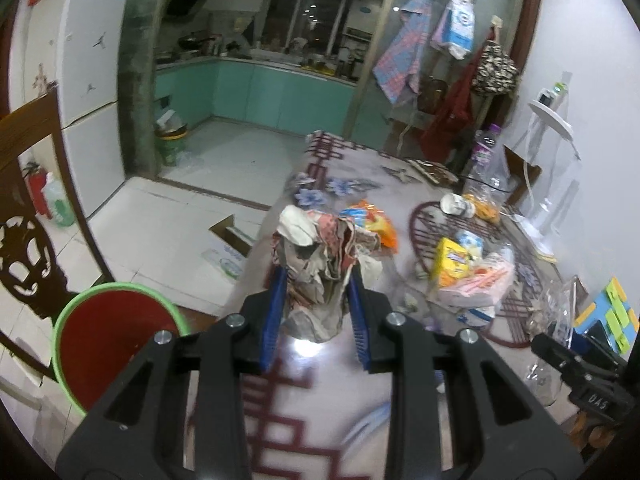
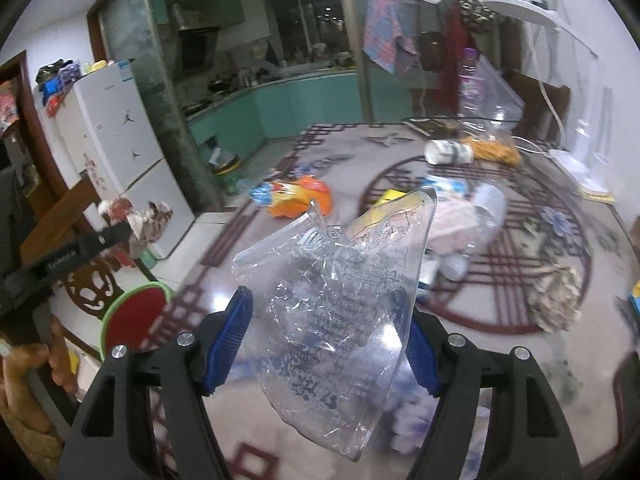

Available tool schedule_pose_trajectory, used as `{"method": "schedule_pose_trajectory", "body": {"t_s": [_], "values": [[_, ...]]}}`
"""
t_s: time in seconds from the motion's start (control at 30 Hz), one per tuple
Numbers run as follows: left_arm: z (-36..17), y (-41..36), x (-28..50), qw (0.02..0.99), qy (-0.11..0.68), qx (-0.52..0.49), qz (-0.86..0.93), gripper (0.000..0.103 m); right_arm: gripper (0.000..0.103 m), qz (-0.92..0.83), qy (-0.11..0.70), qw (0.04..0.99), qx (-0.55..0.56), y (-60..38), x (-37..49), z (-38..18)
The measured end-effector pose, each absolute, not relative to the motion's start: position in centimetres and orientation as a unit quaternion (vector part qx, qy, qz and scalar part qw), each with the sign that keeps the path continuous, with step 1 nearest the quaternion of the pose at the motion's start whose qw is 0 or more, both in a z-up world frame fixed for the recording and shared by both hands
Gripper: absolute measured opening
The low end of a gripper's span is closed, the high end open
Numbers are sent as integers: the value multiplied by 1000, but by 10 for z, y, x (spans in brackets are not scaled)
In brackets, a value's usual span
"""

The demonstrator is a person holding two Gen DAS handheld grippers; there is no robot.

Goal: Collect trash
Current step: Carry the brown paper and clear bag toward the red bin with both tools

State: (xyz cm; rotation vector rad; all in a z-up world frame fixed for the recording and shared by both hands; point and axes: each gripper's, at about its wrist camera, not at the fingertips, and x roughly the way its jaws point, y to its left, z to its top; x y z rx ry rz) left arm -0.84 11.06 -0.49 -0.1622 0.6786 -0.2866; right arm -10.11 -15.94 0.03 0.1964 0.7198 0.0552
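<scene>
My left gripper (image 1: pixel 318 276) is shut on a crumpled wad of brown and white paper (image 1: pixel 320 252), held above the table's left edge. Below and left of it, on the floor, stands a green-rimmed red bin (image 1: pixel 116 332). My right gripper (image 2: pixel 324 300) is shut on a crinkled clear plastic package (image 2: pixel 336 292), which it holds up over the patterned table (image 2: pixel 280 420). In the right wrist view the paper wad (image 2: pixel 140 220) and the bin (image 2: pixel 136 316) appear at the left.
Litter on the table: an orange snack wrapper (image 2: pixel 300 196), a tipped paper cup (image 2: pixel 448 152), a yellow box (image 1: pixel 452 264), a pink bag (image 1: pixel 480 284) and a crumpled wad (image 2: pixel 556 300). A white lamp (image 1: pixel 552 160) stands far right. A carved wooden chair (image 1: pixel 28 240) is beside the bin.
</scene>
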Motion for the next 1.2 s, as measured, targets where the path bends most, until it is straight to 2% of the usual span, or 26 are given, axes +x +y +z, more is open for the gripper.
{"method": "schedule_pose_trajectory", "body": {"t_s": [0.5, 1.2], "values": [[-24, 221, -8, 932, 345, -112, 8, 29, 69, 112, 347, 927, 93, -72, -48, 4], [-44, 275, -5, 919, 366, -110, 95, 30, 69, 203, 388, 897, 61, 38, -2, -35]]}}
